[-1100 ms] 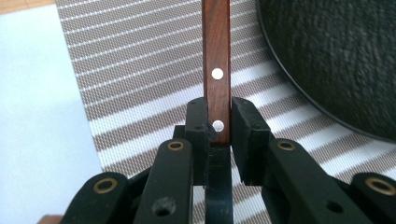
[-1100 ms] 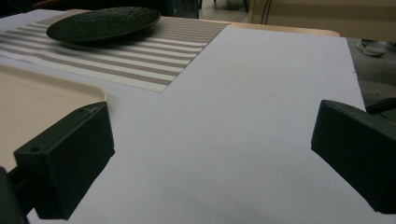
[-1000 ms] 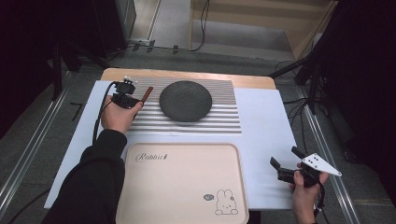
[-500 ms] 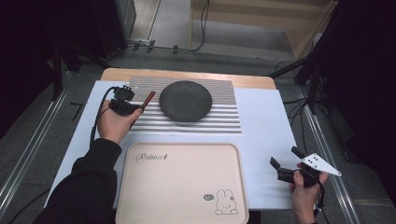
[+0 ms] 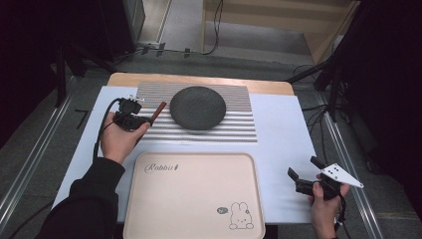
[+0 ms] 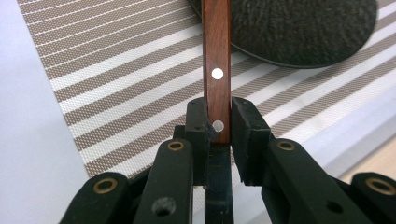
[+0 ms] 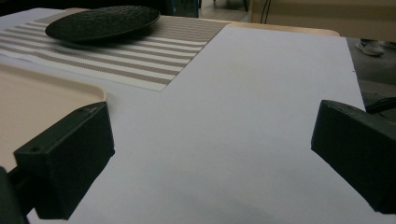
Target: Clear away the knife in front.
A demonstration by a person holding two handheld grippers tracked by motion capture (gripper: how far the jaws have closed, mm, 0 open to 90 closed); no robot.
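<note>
My left gripper [image 5: 143, 121] hovers over the left edge of the striped placemat [image 5: 234, 127], shut on a brown wooden handle [image 5: 158, 110] with metal rivets. In the left gripper view the handle [image 6: 216, 51] rises straight up between the jaws of the left gripper [image 6: 218, 122], and its far end reaches the rim of a dark round plate [image 6: 299, 28]. What lies at the handle's other end is hidden. That plate [image 5: 197, 107] rests in the middle of the placement. My right gripper [image 5: 304, 174] is low at the table's front right, open and holding nothing; its jaws stand wide apart in the right gripper view [image 7: 212, 151].
A beige tray [image 5: 194, 199] with a rabbit print and nothing on it lies at the front centre. A white sheet [image 5: 283, 129] covers the table under the placemat. Metal rails and cables run along both sides on the floor.
My left gripper has drifted slightly toward the person with the handle still in it. The right gripper has not moved.
</note>
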